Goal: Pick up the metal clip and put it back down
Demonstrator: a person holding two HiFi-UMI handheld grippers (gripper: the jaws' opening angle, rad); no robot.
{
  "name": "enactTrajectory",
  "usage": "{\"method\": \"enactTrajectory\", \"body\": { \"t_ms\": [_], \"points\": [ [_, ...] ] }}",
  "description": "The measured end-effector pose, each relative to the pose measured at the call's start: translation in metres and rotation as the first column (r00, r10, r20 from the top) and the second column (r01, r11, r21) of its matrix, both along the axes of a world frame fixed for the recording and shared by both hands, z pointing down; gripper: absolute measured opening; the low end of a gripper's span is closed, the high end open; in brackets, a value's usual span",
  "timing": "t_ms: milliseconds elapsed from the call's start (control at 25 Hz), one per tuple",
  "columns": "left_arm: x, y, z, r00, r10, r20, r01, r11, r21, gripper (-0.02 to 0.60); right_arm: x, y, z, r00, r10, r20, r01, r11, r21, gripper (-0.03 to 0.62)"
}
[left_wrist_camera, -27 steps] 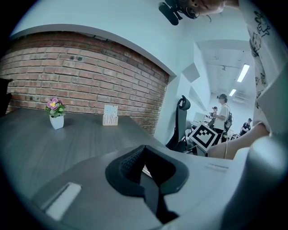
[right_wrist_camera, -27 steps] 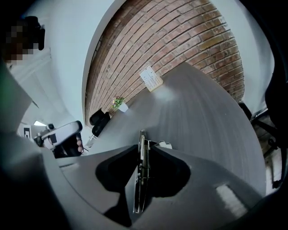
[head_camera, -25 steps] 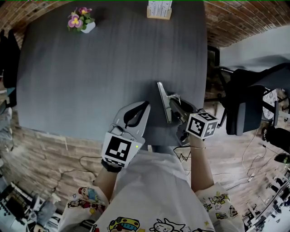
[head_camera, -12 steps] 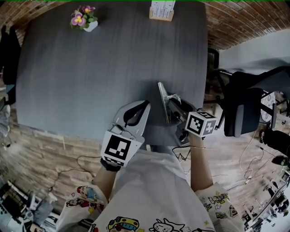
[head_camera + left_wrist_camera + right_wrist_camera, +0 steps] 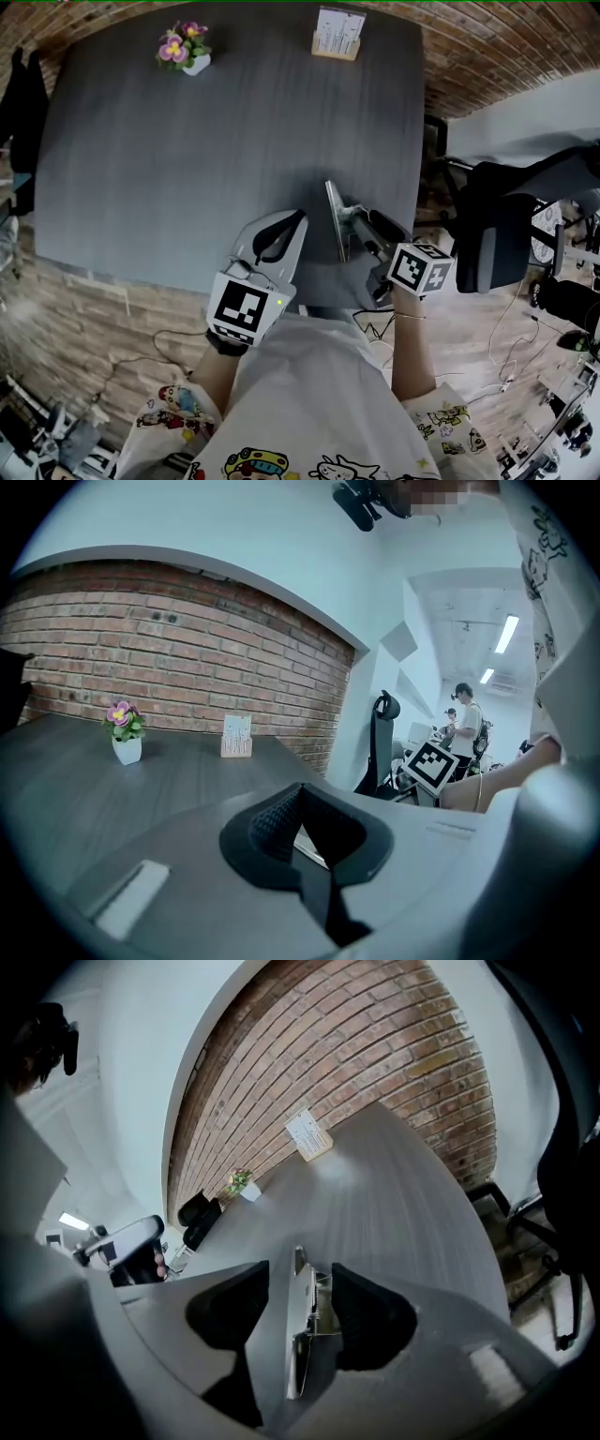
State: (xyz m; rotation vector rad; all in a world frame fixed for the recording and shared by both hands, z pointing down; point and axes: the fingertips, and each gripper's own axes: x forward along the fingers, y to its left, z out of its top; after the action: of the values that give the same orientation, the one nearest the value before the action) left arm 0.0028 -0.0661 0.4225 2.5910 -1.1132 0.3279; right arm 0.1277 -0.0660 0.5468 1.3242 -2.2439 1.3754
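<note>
Under both tools lies the large dark grey wooden table (image 5: 187,169), and they work at its near edge. The left gripper (image 5: 289,228) rests beside the right one, its jaws pressed together with nothing in them. The jaws of the right gripper (image 5: 300,1302) are opening, and the long shiny metal clip (image 5: 332,217) stands between them on its edge, close to the right pad, and seems to rest on the table. I judge this to be the release. To do it well, the jaws should spread fully and the tool should then draw straight back, so that no pad drags or tips the clip. Far ahead of the jaws stand a small white flower pot (image 5: 186,49) and a wooden card holder (image 5: 337,34).
</note>
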Motion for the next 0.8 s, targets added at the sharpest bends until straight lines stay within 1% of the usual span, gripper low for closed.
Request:
{"method": "enactTrajectory", "body": {
  "t_ms": [160,320,480,640,800],
  "points": [
    [-0.004,-0.003,-0.009,1.0,-0.016,-0.001,0.016,1.0,0.018,0.003,0.005,-0.004,-0.018,1.0,-0.003,-0.031,0.004,0.999,0.048,0.227],
    [-0.008,-0.007,-0.027,1.0,-0.019,-0.011,0.02,0.997,0.075,0.003,0.003,-0.008,-0.043,0.997,-0.026,-0.071,0.034,0.992,0.119,0.227],
    [-0.013,-0.006,-0.035,0.999,-0.038,-0.007,0.039,0.995,0.089,0.003,0.004,-0.012,-0.07,0.997,-0.025,-0.077,0.039,0.983,0.18,0.227],
    [-0.014,-0.009,-0.052,0.999,-0.042,-0.01,0.043,0.99,0.135,0.003,0.008,-0.018,-0.101,0.996,-0.017,-0.087,0.039,0.965,0.26,0.227],
    [-0.017,-0.009,-0.068,0.999,-0.045,-0.016,0.047,0.983,0.178,0.003,0.007,-0.02,-0.127,0.991,-0.034,-0.13,0.076,0.941,0.33,0.227]
  ]
}}
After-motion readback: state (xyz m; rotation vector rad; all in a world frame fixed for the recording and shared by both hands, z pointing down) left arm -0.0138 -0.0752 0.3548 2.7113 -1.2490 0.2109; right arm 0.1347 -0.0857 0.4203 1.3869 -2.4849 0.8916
